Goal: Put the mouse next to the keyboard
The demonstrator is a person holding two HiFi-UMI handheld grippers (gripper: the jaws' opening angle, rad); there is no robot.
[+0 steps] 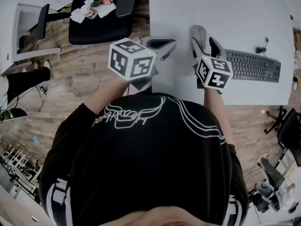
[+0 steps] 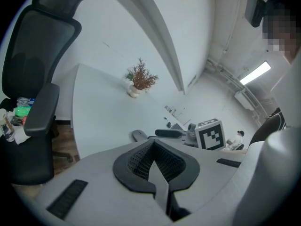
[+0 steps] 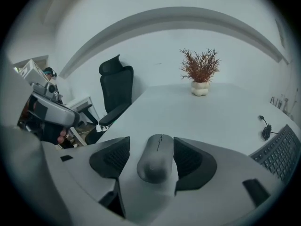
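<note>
My right fingers stand apart around the mouse on the counter, left of the keyboard. My left fingers are closed and empty. Next, I judge: squeeze, then carry it alongside.

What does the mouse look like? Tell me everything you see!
The mouse is grey, smooth and rounded, plastic by its look, with a thin slit down its front. It lies flat on the white table between the open jaws of the right gripper; a gap shows at its left, the right jaw sits very close. The keyboard lies apart to its right.
</note>
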